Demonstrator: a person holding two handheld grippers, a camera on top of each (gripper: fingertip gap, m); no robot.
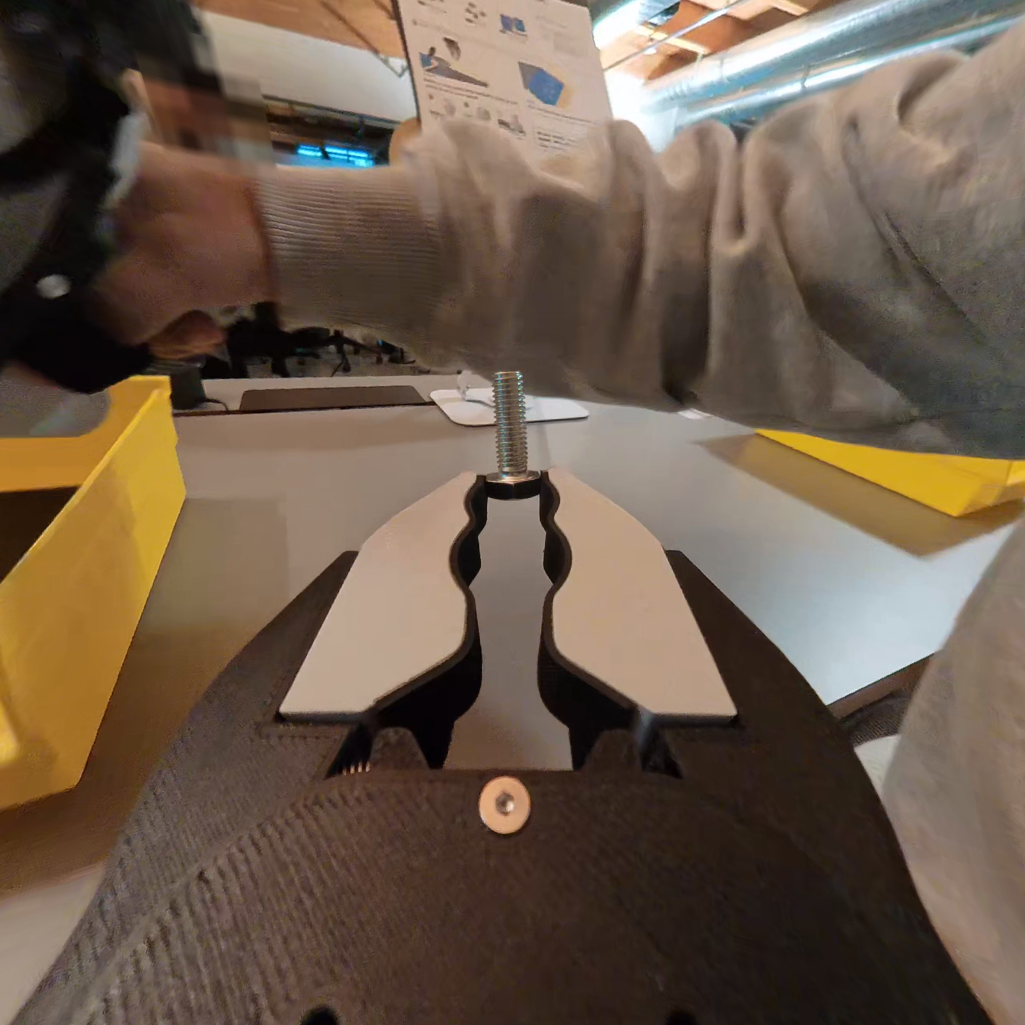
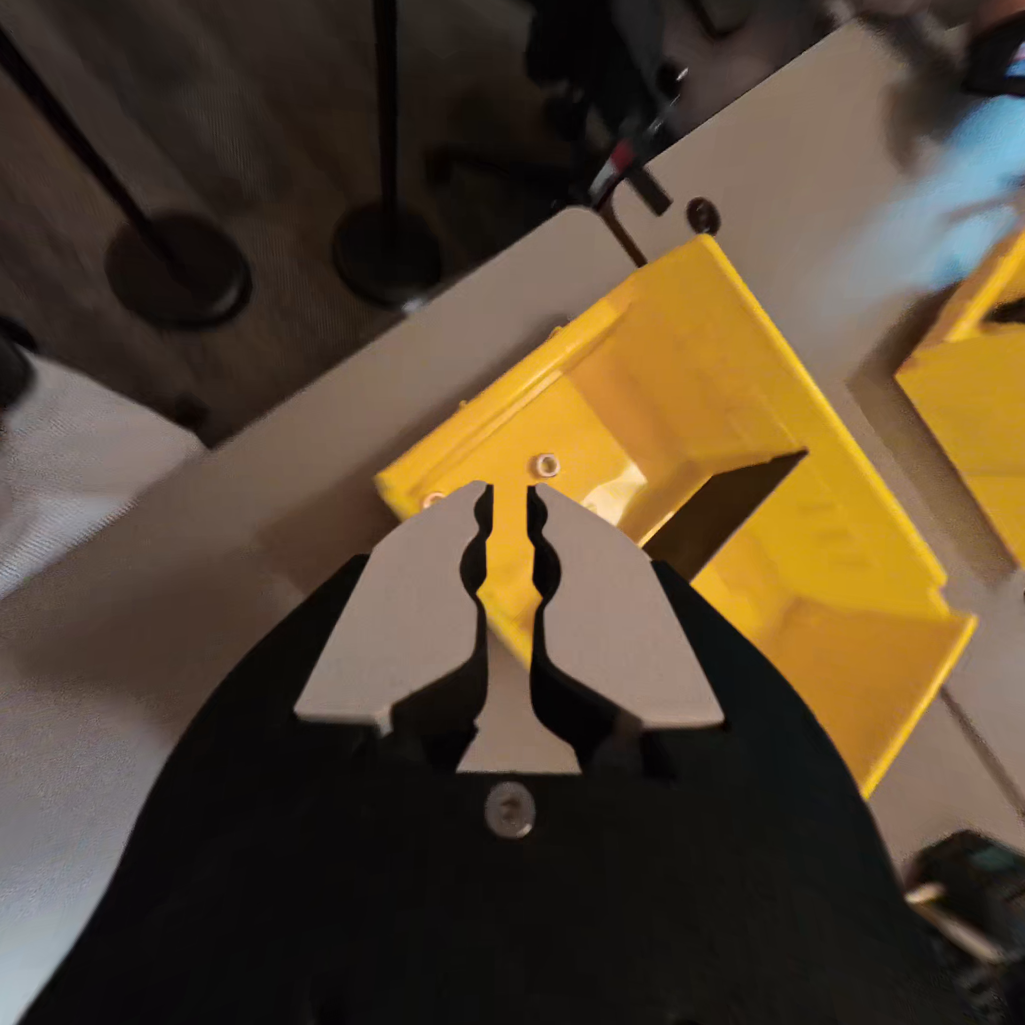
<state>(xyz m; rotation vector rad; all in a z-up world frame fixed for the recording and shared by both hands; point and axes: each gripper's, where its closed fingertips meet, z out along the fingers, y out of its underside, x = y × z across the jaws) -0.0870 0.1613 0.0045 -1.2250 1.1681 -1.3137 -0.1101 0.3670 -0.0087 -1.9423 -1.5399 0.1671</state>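
My left gripper (image 1: 511, 483) is shut on the hex head of a silver bolt (image 1: 509, 422), which stands upright with its threaded shank pointing up, above the grey table (image 1: 665, 543). A person's arm in a grey sleeve (image 1: 638, 260) crosses above it. My right gripper (image 2: 510, 491) is open by a narrow gap and empty. It hovers over a yellow bin (image 2: 749, 444). A small silver nut (image 2: 543, 465) lies in the bin just beyond the fingertips, and another nut (image 2: 434, 499) lies by the left fingertip.
A yellow bin (image 1: 83, 554) stands at the left of the left wrist view and another yellow bin (image 1: 887, 471) at the right. A white pad (image 1: 554, 410) and a dark mat (image 1: 333, 396) lie at the table's far side. A second yellow bin (image 2: 976, 399) and round stand bases (image 2: 177, 272) show in the right wrist view. The tips of one gripper are about 20 centimetres away from the tips of the other.
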